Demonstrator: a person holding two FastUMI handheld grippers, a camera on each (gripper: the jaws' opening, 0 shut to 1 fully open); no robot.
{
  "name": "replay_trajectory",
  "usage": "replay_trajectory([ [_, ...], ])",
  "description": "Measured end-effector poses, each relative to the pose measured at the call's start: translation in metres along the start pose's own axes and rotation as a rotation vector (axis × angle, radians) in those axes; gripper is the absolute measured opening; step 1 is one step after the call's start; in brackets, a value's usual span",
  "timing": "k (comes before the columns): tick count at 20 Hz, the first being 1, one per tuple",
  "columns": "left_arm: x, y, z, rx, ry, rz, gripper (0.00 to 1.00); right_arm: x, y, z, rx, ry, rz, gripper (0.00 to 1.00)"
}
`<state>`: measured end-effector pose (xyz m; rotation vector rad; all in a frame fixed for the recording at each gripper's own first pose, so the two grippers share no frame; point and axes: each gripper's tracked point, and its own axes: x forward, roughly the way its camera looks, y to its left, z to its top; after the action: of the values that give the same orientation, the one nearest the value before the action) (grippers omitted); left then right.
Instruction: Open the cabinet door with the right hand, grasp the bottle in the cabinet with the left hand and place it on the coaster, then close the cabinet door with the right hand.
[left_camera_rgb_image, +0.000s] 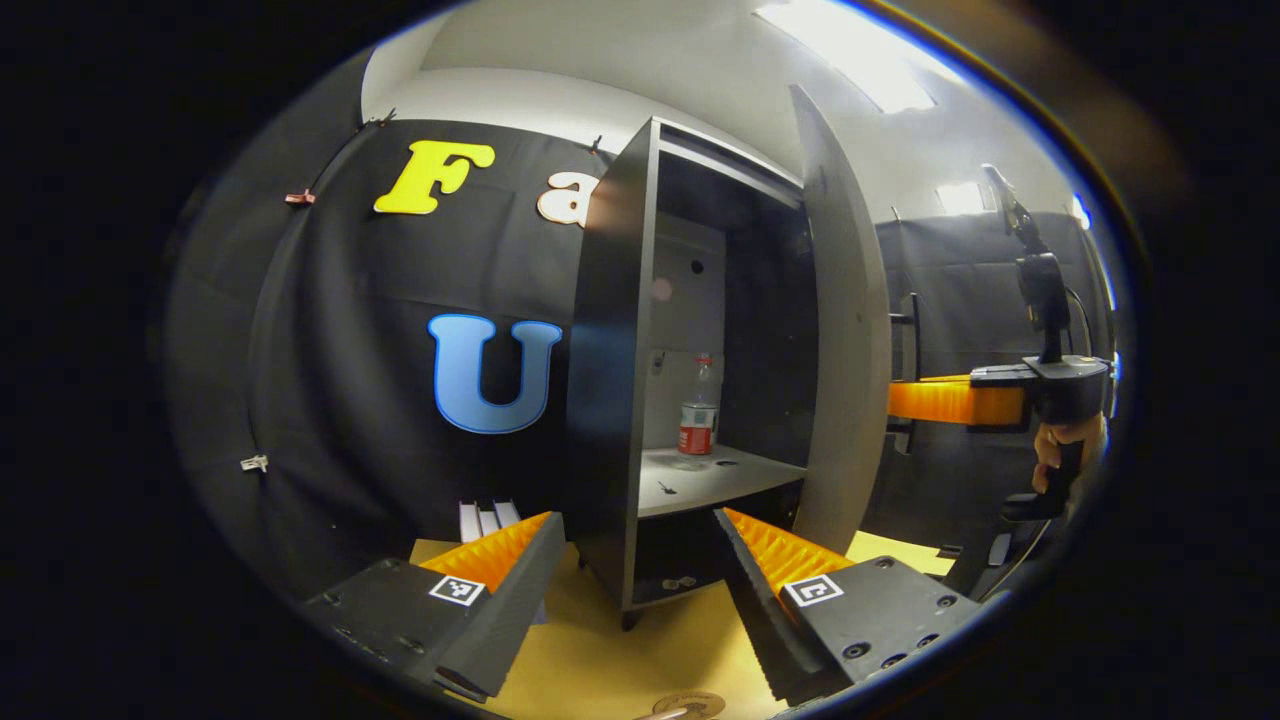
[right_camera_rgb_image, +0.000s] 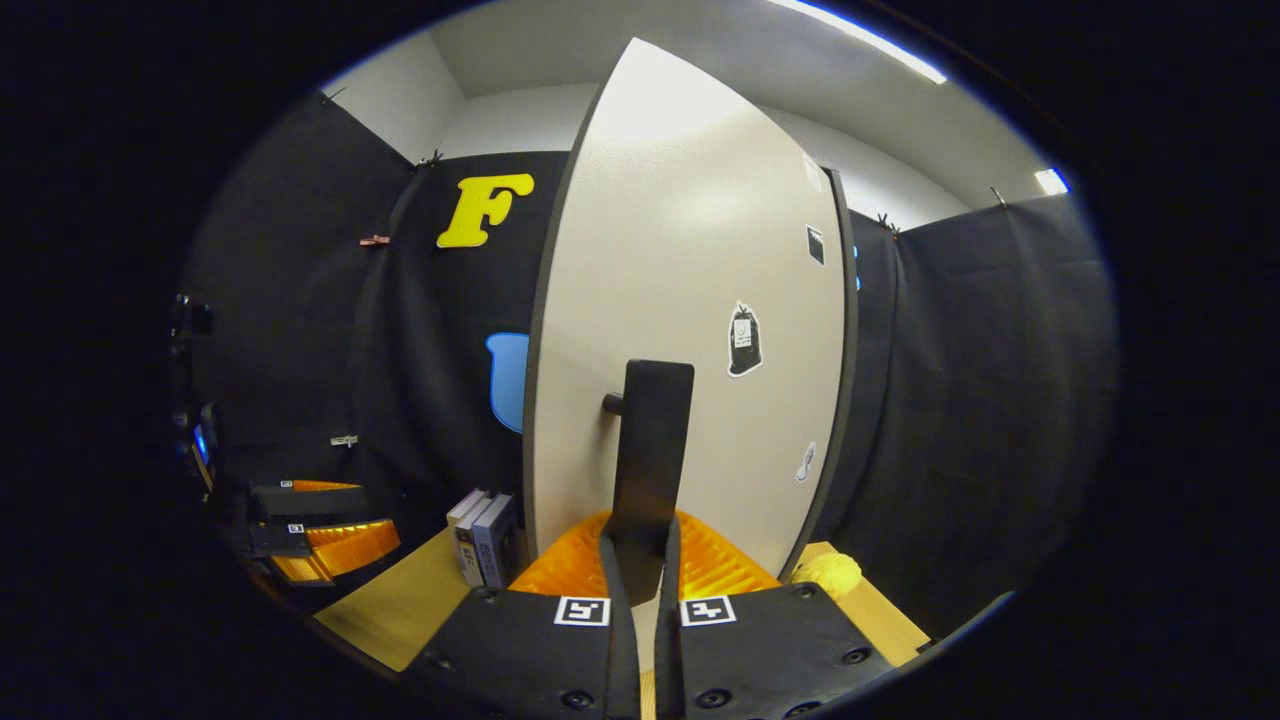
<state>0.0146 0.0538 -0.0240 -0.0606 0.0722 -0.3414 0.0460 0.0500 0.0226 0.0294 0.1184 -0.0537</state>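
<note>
The dark cabinet (left_camera_rgb_image: 610, 380) stands on the wooden table with its pale door (left_camera_rgb_image: 845, 330) swung open. Inside, on the shelf (left_camera_rgb_image: 700, 478), a clear bottle (left_camera_rgb_image: 698, 405) with a red label stands upright. My left gripper (left_camera_rgb_image: 640, 580) is open in front of the cabinet, well short of the bottle. In the right gripper view my right gripper (right_camera_rgb_image: 640, 570) is shut on the black door handle (right_camera_rgb_image: 650, 460) of the pale door (right_camera_rgb_image: 690, 300). The right gripper (left_camera_rgb_image: 960, 402) and the hand holding it also appear behind the door in the left gripper view. A round coaster (left_camera_rgb_image: 690, 705) lies at the bottom edge.
Several books (right_camera_rgb_image: 482, 535) stand left of the cabinet on the table (right_camera_rgb_image: 400, 610). A yellow soft object (right_camera_rgb_image: 828, 572) lies on the table by the door's right edge. The left gripper (right_camera_rgb_image: 320, 540) appears far left in the right gripper view.
</note>
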Motion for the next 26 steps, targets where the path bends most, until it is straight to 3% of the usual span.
replay_trajectory([
  [10, 0.053, -0.059, -0.005, -0.016, 0.016, -0.087, 0.93, -0.049, -0.084, -0.007, 0.086, 0.01, -0.148, 0.09],
  [16, 0.119, -0.089, 0.0, 0.005, -0.005, -0.04, 0.93, -0.066, -0.136, -0.012, 0.125, 0.01, -0.098, 0.09],
  [21, 0.183, -0.102, 0.016, 0.06, -0.063, 0.022, 0.93, -0.069, -0.192, -0.02, 0.07, 0.016, -0.125, 0.07],
  [24, 0.224, -0.106, 0.017, 0.076, -0.077, 0.055, 0.89, -0.069, -0.213, -0.022, 0.135, 0.017, -0.077, 0.05],
  [26, 0.249, -0.106, 0.019, 0.075, -0.079, 0.079, 0.93, -0.07, -0.225, -0.026, 0.143, 0.015, -0.046, 0.05],
])
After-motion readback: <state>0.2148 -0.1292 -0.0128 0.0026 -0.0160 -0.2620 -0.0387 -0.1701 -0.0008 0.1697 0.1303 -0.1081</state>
